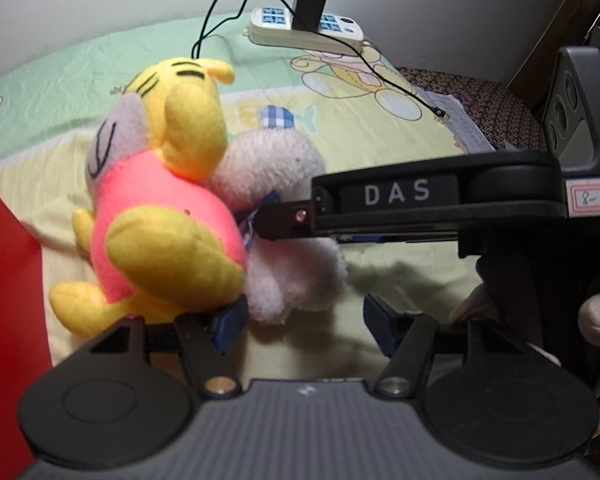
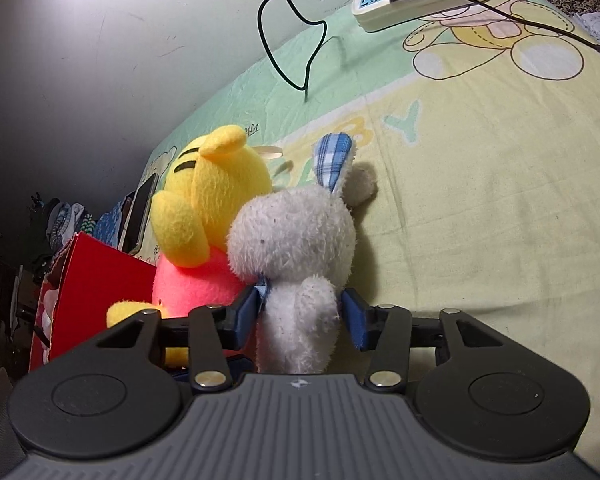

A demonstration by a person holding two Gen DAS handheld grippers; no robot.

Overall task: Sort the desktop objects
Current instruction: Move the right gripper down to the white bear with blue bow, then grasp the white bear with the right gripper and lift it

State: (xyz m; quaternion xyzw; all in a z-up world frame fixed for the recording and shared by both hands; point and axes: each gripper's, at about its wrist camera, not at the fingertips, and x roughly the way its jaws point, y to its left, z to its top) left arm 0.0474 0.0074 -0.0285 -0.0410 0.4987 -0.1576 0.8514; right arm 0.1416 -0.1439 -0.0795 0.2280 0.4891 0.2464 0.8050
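Observation:
A yellow plush bear in a pink shirt (image 1: 160, 216) lies on the bedsheet (image 1: 400, 280), with a white plush rabbit (image 1: 276, 184) leaning against its right side. My left gripper (image 1: 306, 328) is open low over the sheet. Its left pad (image 1: 232, 326) sits under the bear's leg and beside the rabbit's foot, and the gap holds bare sheet. My right gripper (image 2: 304, 316) straddles the rabbit's body (image 2: 296, 248). Its pads stand at both flanks without squeezing, so it is open. One of its fingers (image 1: 284, 220) reaches in at the rabbit's neck. The bear (image 2: 212, 208) is just left of the rabbit.
A red box (image 1: 4, 280) (image 2: 96, 280) stands close to the left of the bear. At the far edge by the wall are a white power strip (image 1: 304, 32) with a black charger (image 1: 310, 0) and a loose cable (image 2: 292, 40). A phone (image 2: 140, 208) leans behind the box.

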